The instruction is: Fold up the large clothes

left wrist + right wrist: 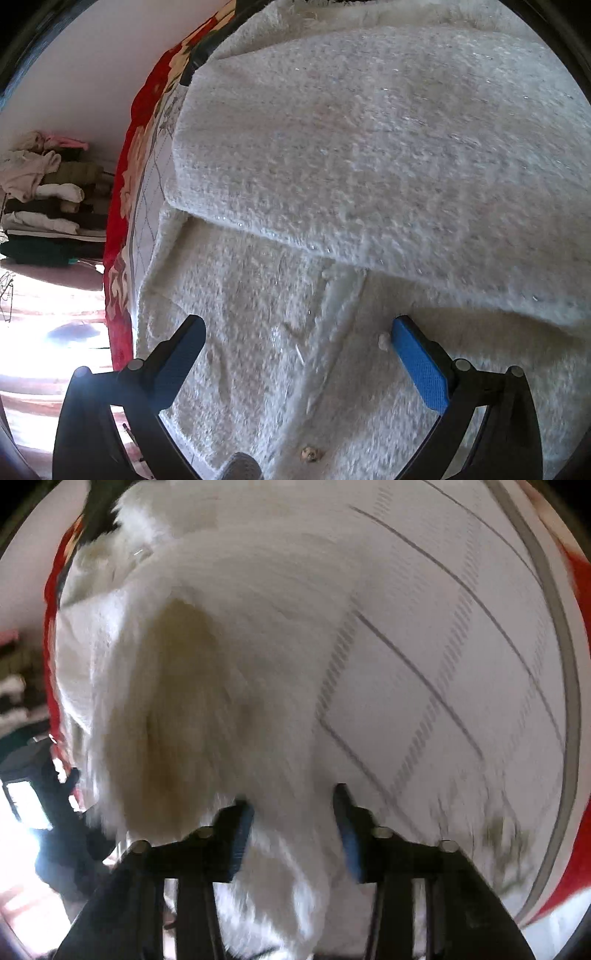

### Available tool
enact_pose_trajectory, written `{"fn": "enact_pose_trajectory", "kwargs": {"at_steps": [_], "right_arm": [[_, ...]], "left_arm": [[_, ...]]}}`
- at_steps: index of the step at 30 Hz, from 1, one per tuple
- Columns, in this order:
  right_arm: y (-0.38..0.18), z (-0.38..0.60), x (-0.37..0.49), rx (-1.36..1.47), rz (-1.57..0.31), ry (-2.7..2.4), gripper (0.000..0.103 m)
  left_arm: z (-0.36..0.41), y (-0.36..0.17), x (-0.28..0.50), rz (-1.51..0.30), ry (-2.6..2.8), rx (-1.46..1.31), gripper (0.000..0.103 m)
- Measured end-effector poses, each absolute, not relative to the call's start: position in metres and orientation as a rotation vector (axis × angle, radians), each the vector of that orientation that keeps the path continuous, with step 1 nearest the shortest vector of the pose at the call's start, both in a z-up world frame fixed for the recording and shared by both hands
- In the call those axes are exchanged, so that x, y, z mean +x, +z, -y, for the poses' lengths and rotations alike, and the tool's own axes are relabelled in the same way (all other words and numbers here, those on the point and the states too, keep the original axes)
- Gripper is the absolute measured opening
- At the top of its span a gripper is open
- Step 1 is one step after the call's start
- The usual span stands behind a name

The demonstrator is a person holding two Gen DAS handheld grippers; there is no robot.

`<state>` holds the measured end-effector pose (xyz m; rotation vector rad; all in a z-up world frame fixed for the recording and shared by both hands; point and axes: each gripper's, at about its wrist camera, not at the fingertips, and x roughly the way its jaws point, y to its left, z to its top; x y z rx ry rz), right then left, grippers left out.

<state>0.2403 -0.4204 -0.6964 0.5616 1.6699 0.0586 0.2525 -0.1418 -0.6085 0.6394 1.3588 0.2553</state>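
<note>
White checked bedding point(443, 672) with a red floral border point(122, 229) is carrying the fuzzy white garment point(369, 147), which is lying half folded over itself. I am hovering my left gripper point(295, 328) spread wide and holding nothing, while my right gripper point(293, 812) is gripping a fold of that garment. Stacked clothes point(48, 199) are sitting by the wall.

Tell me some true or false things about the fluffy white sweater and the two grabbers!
1. The fluffy white sweater has a part folded over on top. True.
2. The left gripper is squeezing the sweater. False: it is open, nothing between its fingers.
3. The right gripper has white fluffy cloth between its fingers. True.
4. The bedcover under the sweater is plain blue. False: white with grey lines and a red flowery border.
5. A pile of clothes sits off to the side. True.
</note>
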Motion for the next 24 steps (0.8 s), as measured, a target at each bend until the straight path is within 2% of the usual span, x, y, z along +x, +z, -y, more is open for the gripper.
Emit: {"fn": "enact_pose_trajectory", "kwargs": {"at_steps": [2,4,6,7,8,9,13,16,19,24], "right_arm": [[-0.704,0.441,0.238,0.648,-1.644,-0.037,0.013],[-0.718,0.478,0.224,0.870,-1.622,-0.094,0.011],[-0.720,0.485,0.225,0.928,-1.648,-0.084,0.011],[-0.716,0.491,0.228,0.919,-1.694,-0.073,0.014],[-0.711,0.513,0.230,0.898,-1.744,-0.079,0.023],[-0.698,0.518,0.233,0.875,-1.778,-0.092,0.027],[-0.626,0.548,0.258,0.863,-1.723,-0.091,0.029],[-0.582,0.528,0.282,0.866,-1.635,-0.052,0.038],[-0.576,0.474,0.335,0.907,-1.555,0.015,0.050],[-0.627,0.397,0.416,0.943,-1.515,-0.043,0.050]], "left_arm": [[0.138,-0.608,0.254,-1.360,0.259,0.613,0.103],[0.135,-0.609,0.256,-1.366,0.254,0.583,0.103],[0.133,-0.607,0.255,-1.371,0.255,0.563,0.103],[0.131,-0.605,0.255,-1.375,0.256,0.556,0.103],[0.129,-0.601,0.255,-1.384,0.258,0.542,0.103],[0.125,-0.595,0.255,-1.388,0.266,0.525,0.103],[0.106,-0.557,0.253,-1.347,0.331,0.461,0.103],[0.091,-0.537,0.259,-1.309,0.403,0.441,0.103],[0.079,-0.534,0.279,-1.275,0.471,0.444,0.103],[0.054,-0.545,0.335,-1.220,0.529,0.447,0.103]]}}
